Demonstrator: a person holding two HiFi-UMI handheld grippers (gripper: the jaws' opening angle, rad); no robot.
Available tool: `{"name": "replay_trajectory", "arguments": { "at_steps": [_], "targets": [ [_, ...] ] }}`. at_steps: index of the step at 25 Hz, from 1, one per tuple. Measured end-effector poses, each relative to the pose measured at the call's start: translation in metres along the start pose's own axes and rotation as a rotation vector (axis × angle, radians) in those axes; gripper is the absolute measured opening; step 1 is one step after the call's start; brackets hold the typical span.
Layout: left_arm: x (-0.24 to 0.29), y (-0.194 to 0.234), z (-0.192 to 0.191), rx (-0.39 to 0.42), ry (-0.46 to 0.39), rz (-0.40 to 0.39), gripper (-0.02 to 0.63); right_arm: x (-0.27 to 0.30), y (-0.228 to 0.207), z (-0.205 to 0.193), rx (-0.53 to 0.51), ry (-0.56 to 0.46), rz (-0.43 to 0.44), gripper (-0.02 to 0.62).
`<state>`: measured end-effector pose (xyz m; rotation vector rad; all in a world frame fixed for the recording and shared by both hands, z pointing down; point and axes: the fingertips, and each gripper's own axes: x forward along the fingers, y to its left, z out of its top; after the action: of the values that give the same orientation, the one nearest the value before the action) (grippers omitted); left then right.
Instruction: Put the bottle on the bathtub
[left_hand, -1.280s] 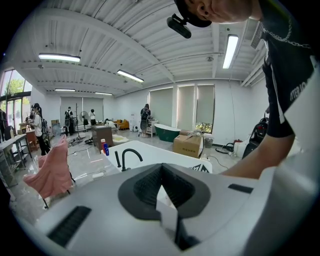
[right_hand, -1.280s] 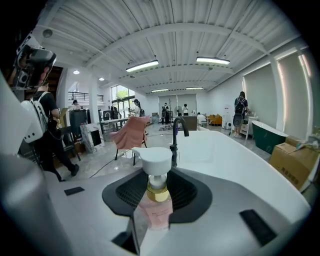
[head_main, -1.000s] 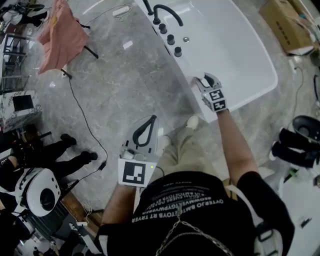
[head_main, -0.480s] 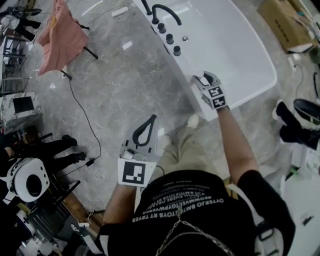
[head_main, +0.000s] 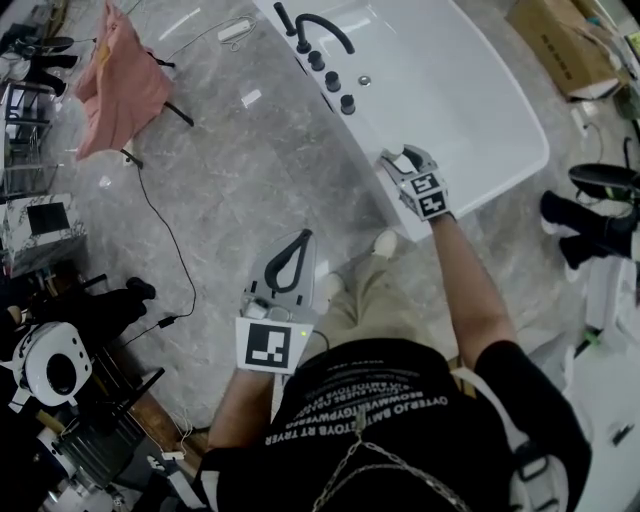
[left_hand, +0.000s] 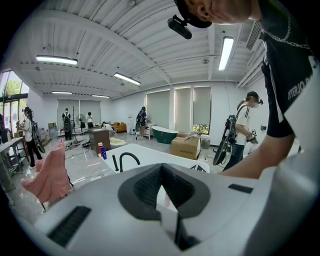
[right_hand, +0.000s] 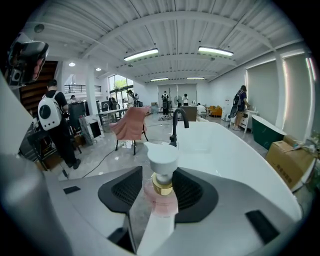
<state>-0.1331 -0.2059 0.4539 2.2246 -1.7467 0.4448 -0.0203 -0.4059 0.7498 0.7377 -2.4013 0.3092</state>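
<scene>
**A:** Nearest the body, the left claw (head_main: 303, 238) is idling, clenched on nothing. What is the right claw (right_hand: 161, 175) doing?

**B:** Its jaws have just been opening. It is standing released around the pink bottle (right_hand: 163, 197), which seems to be resting upright on the bathtub (right_hand: 235, 150) rim.

**A:** Then it should be backing straight out, not brushing the cap.

**B:** Agreed, since that glossy white rim is looking slippery. Beyond, a black faucet (right_hand: 178, 122) is rising and a pink cloth (right_hand: 131, 124) is hanging over the grey floor (head_main: 230, 170)

The right gripper's (head_main: 399, 157) jaws have just opened around the bottle (right_hand: 162, 159); the left gripper's (head_main: 304, 240) jaws are together.
</scene>
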Motion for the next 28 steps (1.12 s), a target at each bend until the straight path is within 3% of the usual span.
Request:
{"name": "replay_trajectory", "arguments": {
  "at_steps": [7, 17, 28],
  "targets": [
    [-0.005, 0.003, 0.008, 0.015, -0.020, 0.005, 0.003, -0.006, 0.001, -0.006, 0.032, 0.069, -0.007, 0.183],
    [-0.014, 0.006, 0.011, 0.026, -0.030, 0.011, 0.003, -0.012, -0.004, -0.021, 0.187, 0.162, 0.054, 0.183],
    [-0.017, 0.003, 0.016, 0.058, -0.046, 0.003, 0.003, -0.028, 0.010, -0.030, 0.124, 0.251, 0.139, 0.183]
  ]
}}
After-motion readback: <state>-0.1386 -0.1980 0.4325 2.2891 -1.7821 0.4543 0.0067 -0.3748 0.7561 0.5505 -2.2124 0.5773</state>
